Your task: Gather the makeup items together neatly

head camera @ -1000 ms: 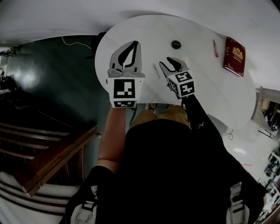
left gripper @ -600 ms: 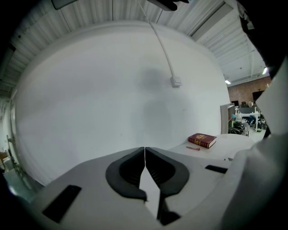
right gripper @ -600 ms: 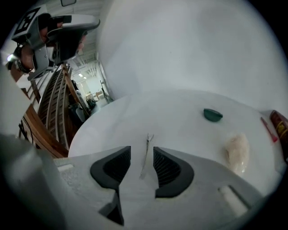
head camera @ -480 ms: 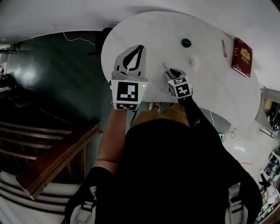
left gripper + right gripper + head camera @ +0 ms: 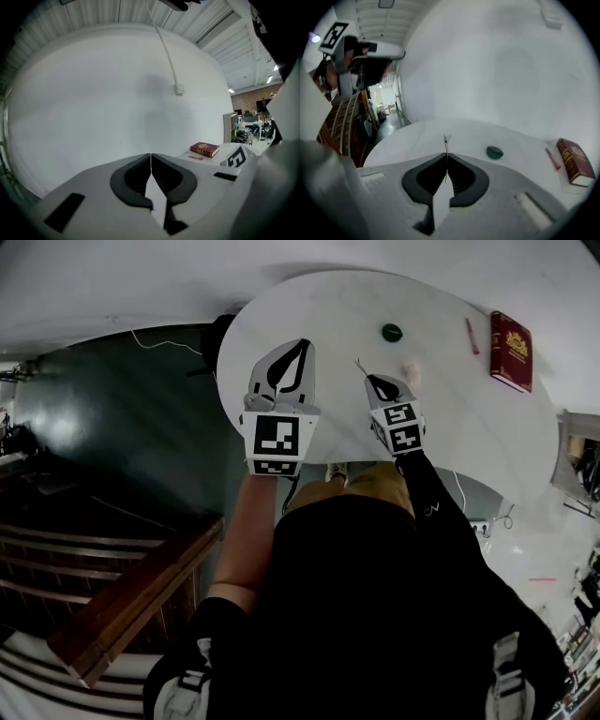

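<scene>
My right gripper is shut on a thin makeup stick, whose tip pokes out past the jaws over the white round table. The head view shows the same gripper with the stick's tip ahead of it. A round green compact lies further out on the table, and a small beige item sits just right of the gripper. A red pencil lies beside a red book. My left gripper is shut and empty, hovering over the table's left part.
The table's near edge runs under both grippers, with dark floor and a wooden stair rail to the left. A white wall stands behind the table. The book and pencil also show in the left gripper view.
The right gripper was open beside the thin stick lying on the table. It moved over the stick and shut on it. The left gripper stayed shut and shifted slightly.
</scene>
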The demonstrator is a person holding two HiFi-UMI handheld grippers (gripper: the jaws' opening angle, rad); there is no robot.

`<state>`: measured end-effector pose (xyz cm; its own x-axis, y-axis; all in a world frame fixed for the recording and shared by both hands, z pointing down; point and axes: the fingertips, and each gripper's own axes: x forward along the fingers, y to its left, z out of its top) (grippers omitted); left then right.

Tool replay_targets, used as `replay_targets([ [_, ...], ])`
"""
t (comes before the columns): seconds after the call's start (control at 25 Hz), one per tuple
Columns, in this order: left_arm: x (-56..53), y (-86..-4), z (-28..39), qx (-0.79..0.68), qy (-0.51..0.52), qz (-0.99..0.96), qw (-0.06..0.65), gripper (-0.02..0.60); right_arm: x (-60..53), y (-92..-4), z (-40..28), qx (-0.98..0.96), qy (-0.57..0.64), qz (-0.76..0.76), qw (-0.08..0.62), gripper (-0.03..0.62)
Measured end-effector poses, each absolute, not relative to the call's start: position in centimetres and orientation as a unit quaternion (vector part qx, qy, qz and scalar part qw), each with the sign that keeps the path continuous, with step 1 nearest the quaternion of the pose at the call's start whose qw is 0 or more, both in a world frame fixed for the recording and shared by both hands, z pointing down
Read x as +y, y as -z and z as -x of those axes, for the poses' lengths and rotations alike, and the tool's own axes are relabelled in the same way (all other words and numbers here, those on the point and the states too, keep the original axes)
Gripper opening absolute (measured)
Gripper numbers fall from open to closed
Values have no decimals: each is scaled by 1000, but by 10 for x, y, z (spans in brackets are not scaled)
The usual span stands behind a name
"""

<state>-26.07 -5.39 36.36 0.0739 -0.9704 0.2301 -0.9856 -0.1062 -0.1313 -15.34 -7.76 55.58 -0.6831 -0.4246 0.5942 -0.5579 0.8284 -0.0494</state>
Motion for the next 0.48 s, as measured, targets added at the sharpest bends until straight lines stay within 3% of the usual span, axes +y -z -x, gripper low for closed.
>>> replay_targets([
  [0.2, -62, -348, 254, -660, -73, -746, 50, 11, -105, -462, 150, -925, -77, -320, 192, 11],
  [0.48, -72, -335, 242, -657, -74, -750, 24, 11, -124, -376, 118, -917, -57, -384, 88, 11],
])
